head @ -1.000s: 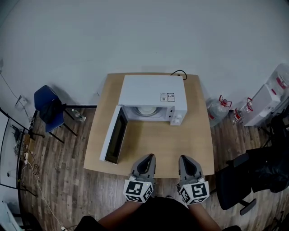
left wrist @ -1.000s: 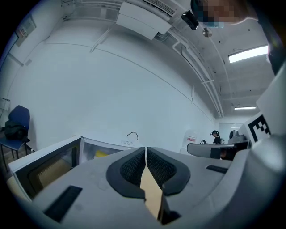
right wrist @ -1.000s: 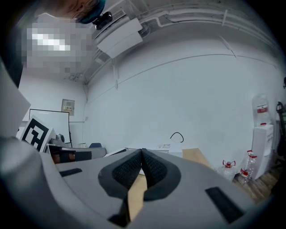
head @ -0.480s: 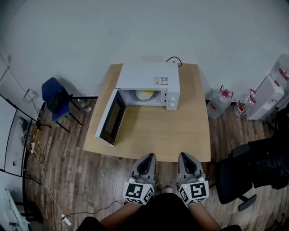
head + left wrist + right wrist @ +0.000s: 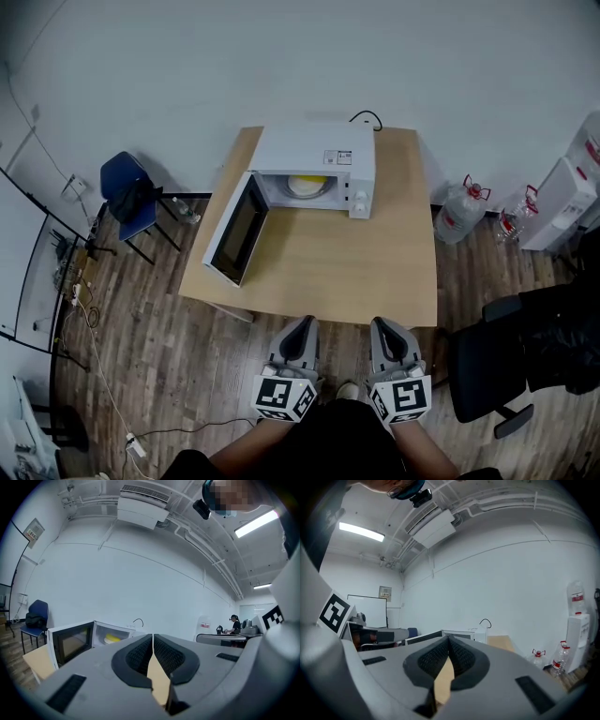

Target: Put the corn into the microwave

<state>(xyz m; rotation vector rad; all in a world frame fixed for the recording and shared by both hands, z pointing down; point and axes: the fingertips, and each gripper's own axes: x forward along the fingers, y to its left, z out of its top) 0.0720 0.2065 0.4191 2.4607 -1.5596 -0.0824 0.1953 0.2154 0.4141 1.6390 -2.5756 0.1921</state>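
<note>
One corn (image 5: 310, 184), a small pale-yellow lump, lies inside the one white microwave (image 5: 323, 150), whose door (image 5: 234, 228) is swung open, at the far edge of the tabletop (image 5: 328, 272). There are two grippers, the left gripper (image 5: 302, 324) and the right gripper (image 5: 386, 326). Both are just off the near edge, jaws pressed together with nothing between them.

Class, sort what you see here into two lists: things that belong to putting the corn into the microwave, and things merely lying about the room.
Belong to the job:
microwave, with its door open
corn, yellow, already inside
table
left gripper and right gripper, both shut and empty

Just lying about:
blue chair
water bottles
black office chair
</note>
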